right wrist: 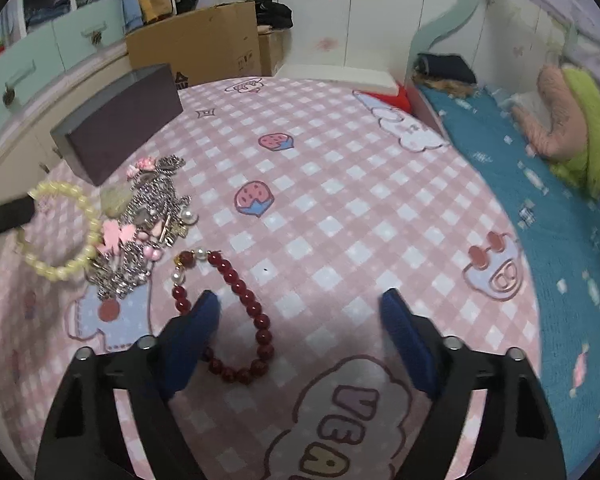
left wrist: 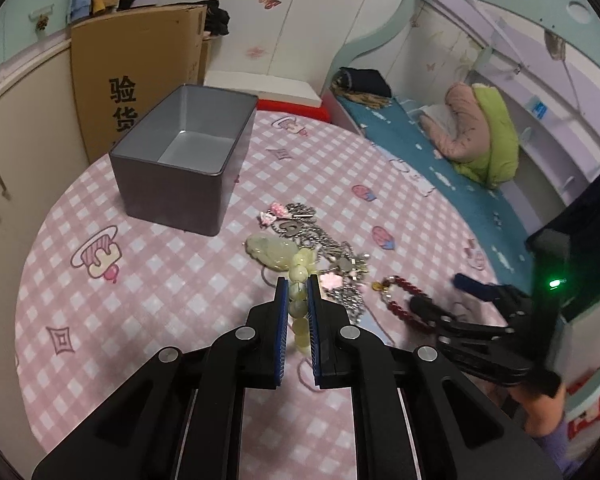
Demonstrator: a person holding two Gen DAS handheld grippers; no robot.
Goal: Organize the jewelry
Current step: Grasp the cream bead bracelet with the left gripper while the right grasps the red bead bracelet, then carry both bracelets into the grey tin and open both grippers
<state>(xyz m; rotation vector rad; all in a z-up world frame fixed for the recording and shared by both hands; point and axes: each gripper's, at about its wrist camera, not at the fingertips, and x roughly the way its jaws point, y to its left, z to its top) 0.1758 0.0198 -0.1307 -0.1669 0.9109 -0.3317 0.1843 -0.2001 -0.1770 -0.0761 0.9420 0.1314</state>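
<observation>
My left gripper (left wrist: 298, 282) is shut on a pale yellow-green bead bracelet (left wrist: 301, 314), held just above the jewelry pile (left wrist: 328, 248) of chains, pink charms and a jade pendant (left wrist: 268, 250). In the right wrist view that bracelet (right wrist: 87, 236) hangs as a loop from a left finger (right wrist: 12, 214). A red bead bracelet (right wrist: 260, 320) lies on the cloth. My right gripper (right wrist: 300, 300) stands open over it, left pad on the loop, far strand between the jaws, nothing pinched. The right gripper (left wrist: 444, 294) also shows in the left wrist view. An open grey tin box (left wrist: 184, 160) stands behind the pile.
The round table carries a pink checked cloth (left wrist: 140, 300). A cardboard box (left wrist: 140, 68) and pale cabinets (left wrist: 20, 128) stand behind and left of it. A bed with a blue sheet (left wrist: 420, 152) and a green pillow runs along the right. A hand holds the right gripper.
</observation>
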